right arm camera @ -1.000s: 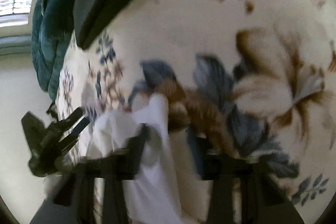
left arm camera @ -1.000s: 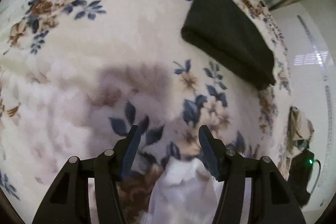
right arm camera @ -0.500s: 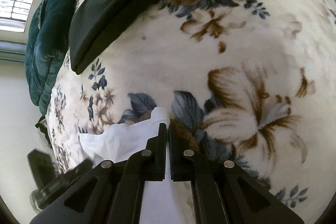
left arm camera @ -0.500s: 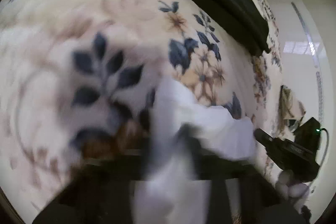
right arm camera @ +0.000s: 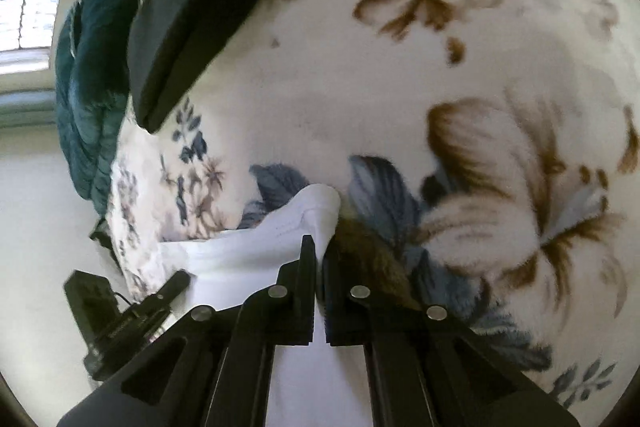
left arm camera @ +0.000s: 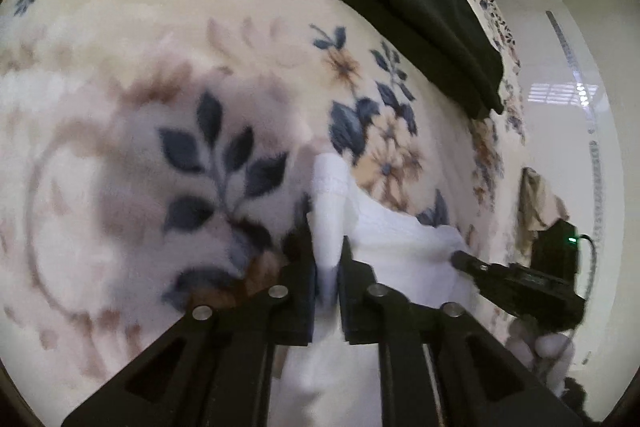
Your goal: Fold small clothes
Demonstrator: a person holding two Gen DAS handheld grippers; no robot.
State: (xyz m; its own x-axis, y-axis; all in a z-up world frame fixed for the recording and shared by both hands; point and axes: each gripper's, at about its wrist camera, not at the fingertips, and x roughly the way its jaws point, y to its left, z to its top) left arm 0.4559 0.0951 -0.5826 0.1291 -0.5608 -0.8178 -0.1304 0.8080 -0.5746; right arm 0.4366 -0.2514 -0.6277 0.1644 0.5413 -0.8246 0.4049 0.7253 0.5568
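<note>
Floral fleece blanket filling left view, folded dark garment lying far right. Left gripper pinching corner of white garment, right gripper reaching in at other corner.

Right view: right gripper clamping white garment's rounded corner. Green cushion sitting beyond.

Probably carrying edge over for fold; next calling for level, matched travel.

A home bedroom is indicated: a bed is covered by a plush cream blanket printed with blue and brown flowers, a bunched teal quilt lies at its edge, and a barred window is seen beyond.
</note>
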